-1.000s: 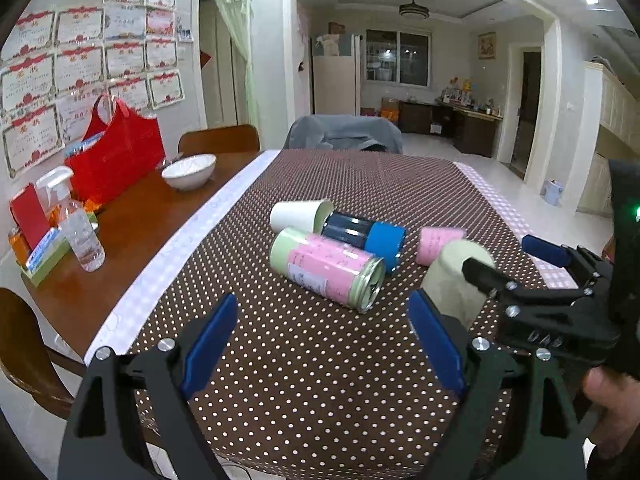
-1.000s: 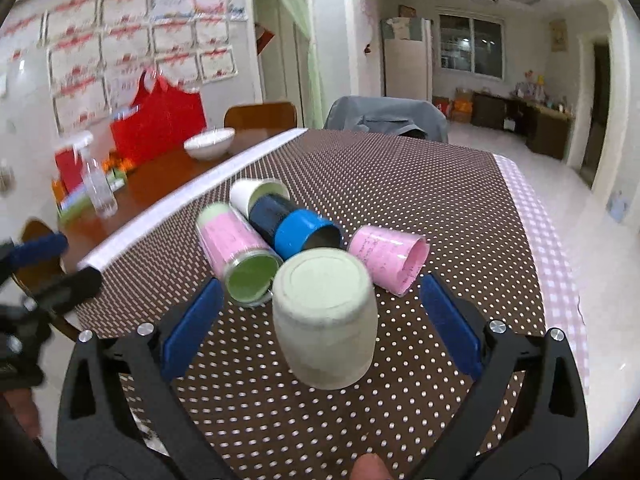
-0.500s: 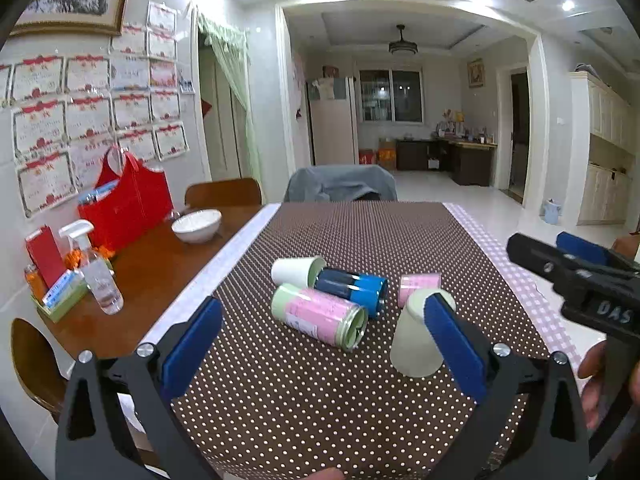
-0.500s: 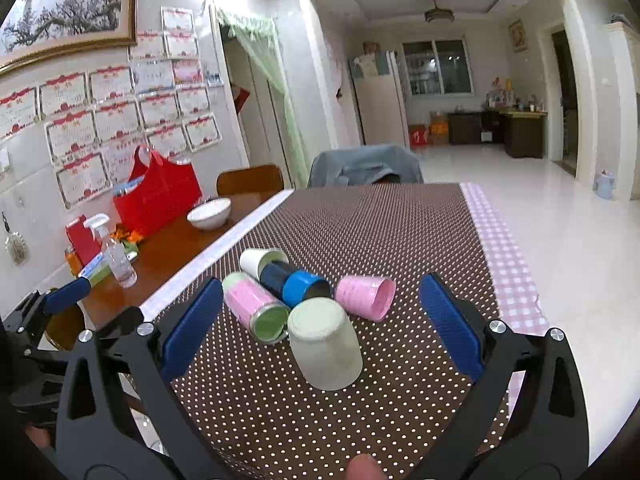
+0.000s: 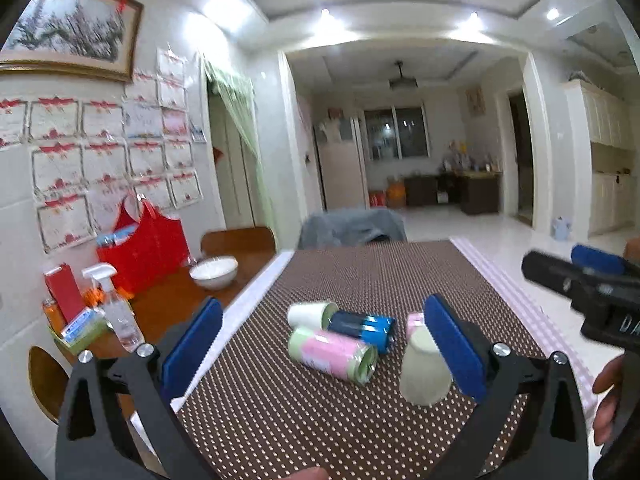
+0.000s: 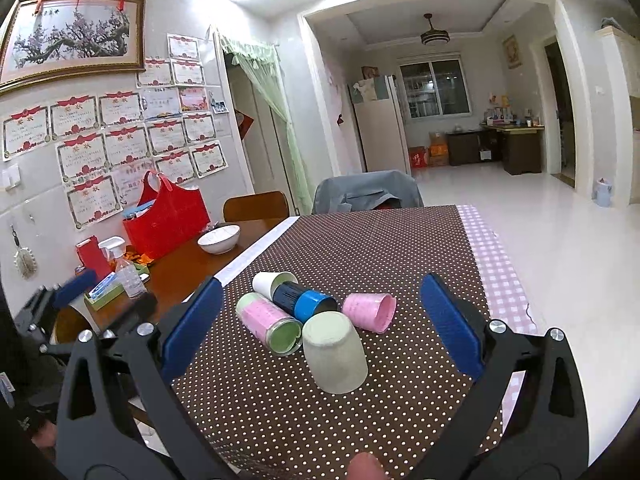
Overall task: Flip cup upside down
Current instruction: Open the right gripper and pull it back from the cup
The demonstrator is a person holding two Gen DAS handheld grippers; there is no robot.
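A pale green cup (image 6: pixel 335 354) stands upside down on the dotted brown tablecloth (image 6: pixel 360 248); it also shows in the left wrist view (image 5: pixel 424 368), partly behind my left gripper's right finger. My right gripper (image 6: pixel 320 326) is open and empty, raised and back from the cup. My left gripper (image 5: pixel 320 350) is open and empty, also raised. Beside the cup lie a pink-and-green can (image 6: pixel 269 325), a blue can (image 6: pixel 306 300), a white cup (image 6: pixel 269 283) and a pink cup (image 6: pixel 369 311), all on their sides.
A white bowl (image 6: pixel 219 239), a red bag (image 6: pixel 166 220), a spray bottle (image 6: pixel 127 274) and a small tray of items stand on the bare wood at the left. Chairs stand at the far end. The table's right edge drops to the tiled floor.
Both grippers have pulled back and risen from the table. The right gripper has drawn away from the upside-down pale green cup, which stays standing where it was.
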